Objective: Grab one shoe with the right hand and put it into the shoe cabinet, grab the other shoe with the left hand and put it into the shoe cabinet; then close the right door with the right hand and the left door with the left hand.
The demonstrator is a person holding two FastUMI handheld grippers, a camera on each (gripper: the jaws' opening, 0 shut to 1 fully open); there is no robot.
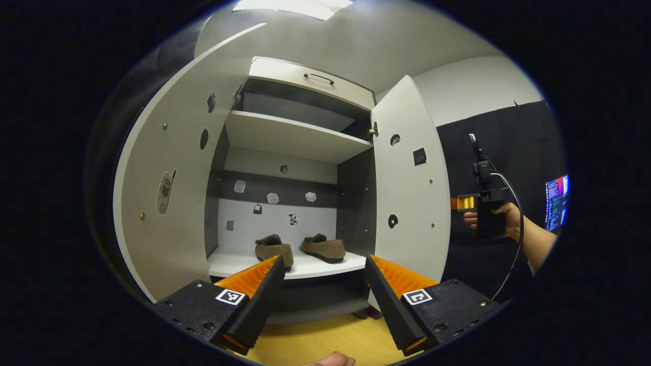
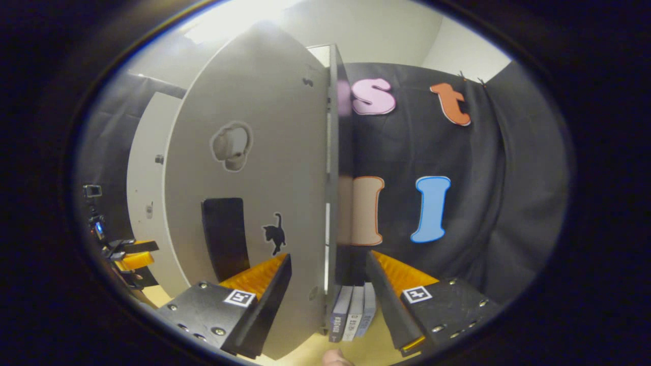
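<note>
Two brown shoes, one [image 1: 274,249] beside the other [image 1: 323,247], stand on the lower shelf [image 1: 239,264] inside the white shoe cabinet. Both doors are swung wide, the left door [image 1: 168,193] and the right door [image 1: 412,193]. My left gripper [image 1: 325,277] is open and empty, in front of the cabinet and short of the shelf. In the left gripper view my right gripper [image 1: 460,203], held by a hand, sits just outside the right door. In the right gripper view my right gripper [image 2: 328,272] is open, with the right door's [image 2: 254,168] free edge running between its fingers.
A black handle [image 2: 226,236] and stickers are on the right door's outer face. Several books [image 2: 351,312] stand on the wooden floor behind that door. The upper shelf [image 1: 295,137] is bare, with a drawer [image 1: 310,81] above it. A lit screen [image 1: 557,201] glows at far right.
</note>
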